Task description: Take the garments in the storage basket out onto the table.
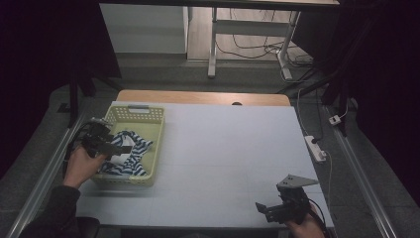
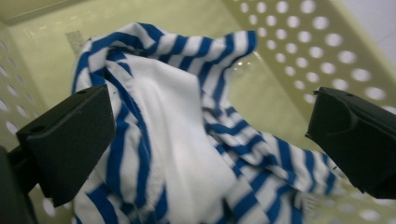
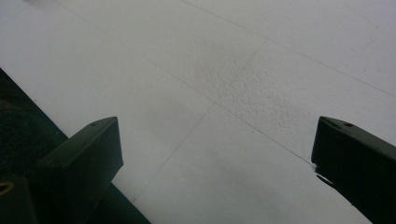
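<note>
i've got the left gripper [image 1: 126,148] over the yellow basket [image 1: 154,148], which sits at the left edge of the worktop [image 1: 223,148], near its far-left corner. jaws are spread wide, one each side of the striped cloth [image 2: 187,154], w/ nothing clamped between them. in the left gripper view the blue & white fabric bunches up between the two black jaws; whether either one brushes it i can't tell, but there's no pinch.

the cloth lies crumpled inside the basket, piled toward the near-left part, w/ a fold riding up toward the left wall. none of it hangs over the rim as far as i can see from the high view.

the right gripper [image 1: 265,210] is parked well apart, near the near-right corner of the worktop. its jaws are wide too, w/ bare white surface between them in the right gripper view.

my read on progress: either the cloth has just gone in, or the pick hasn't happened. can't say which from the stills. if it's a take-out job, approach is done, and grasp, lift & placement on the worktop are all left. if it's a put-in job, it's basically finished bar pulling the left side clear.
</note>
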Demonstrator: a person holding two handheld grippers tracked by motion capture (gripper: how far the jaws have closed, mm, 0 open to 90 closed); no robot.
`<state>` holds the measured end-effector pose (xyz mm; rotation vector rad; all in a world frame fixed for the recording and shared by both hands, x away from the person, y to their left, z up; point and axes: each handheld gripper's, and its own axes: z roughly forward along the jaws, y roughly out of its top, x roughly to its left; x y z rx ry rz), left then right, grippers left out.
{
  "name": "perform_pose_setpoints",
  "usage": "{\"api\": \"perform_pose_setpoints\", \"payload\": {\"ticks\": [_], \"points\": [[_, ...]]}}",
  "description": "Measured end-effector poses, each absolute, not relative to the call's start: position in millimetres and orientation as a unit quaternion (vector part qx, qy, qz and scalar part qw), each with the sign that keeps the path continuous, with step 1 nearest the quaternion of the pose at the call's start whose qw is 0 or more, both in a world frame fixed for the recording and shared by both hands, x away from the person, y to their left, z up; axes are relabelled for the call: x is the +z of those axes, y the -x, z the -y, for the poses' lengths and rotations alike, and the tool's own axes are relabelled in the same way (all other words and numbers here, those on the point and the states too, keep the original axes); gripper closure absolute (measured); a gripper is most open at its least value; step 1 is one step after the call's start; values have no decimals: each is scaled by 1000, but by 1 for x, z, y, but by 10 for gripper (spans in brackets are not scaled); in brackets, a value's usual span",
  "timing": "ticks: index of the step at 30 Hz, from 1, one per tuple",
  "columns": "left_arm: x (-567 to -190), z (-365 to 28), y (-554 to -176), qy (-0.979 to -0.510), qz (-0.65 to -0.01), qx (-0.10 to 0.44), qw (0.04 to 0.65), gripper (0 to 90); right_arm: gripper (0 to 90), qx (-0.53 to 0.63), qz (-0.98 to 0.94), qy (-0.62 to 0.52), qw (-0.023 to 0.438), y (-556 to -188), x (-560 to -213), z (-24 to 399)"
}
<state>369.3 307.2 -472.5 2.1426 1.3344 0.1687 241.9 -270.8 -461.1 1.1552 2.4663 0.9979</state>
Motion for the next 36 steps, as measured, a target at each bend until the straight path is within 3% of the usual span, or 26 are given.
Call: {"api": "perform_pose_setpoints", "payload": {"ticks": [12,19,27,32,35,36], "points": [[-493,-299,-404,-815,-522,47,246,0,16,342,-845,-394,120,-242,-461,271],[-512,-289,-407,-835,-495,-35,239,0,16,341,-846,-392,121,-241,-461,270],[-523,-267,-398,-878,-451,23,160,0,16,340,-847,-391,121,-241,-461,270],[-520,-264,-394,-883,-447,57,135,121,16,339,-848,-388,123,-241,-461,270],[-515,-266,-391,-875,-458,65,140,328,16,338,-849,-387,124,-241,-461,270],[-514,-265,-390,-873,-464,67,137,458,16,339,-848,-387,124,-240,-461,269]]}}
